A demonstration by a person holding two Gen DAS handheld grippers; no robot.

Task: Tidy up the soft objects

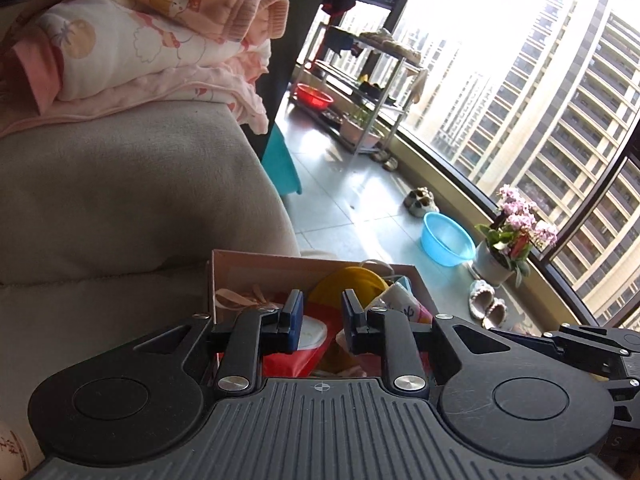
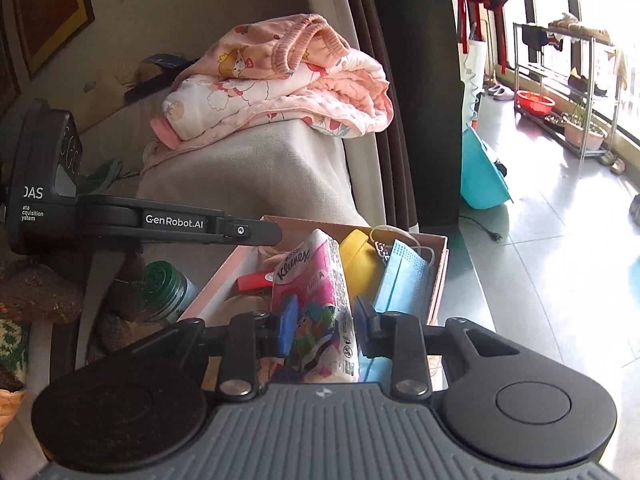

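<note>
Right claw (image 2: 325,326) clenched on a Kleenex tissue pack (image 2: 316,308), held above the near end of the pink cardboard box (image 2: 439,276). Left claw (image 1: 322,314) released, its blue pads apart and holding nothing, poised over the same box. Inside the box, beyond the pack: a yellow bottle (image 2: 358,266) and a blue face mask (image 2: 404,284). Behind the box, folded pink baby clothes (image 2: 280,88) lie on the grey sofa arm (image 2: 248,172).
</note>
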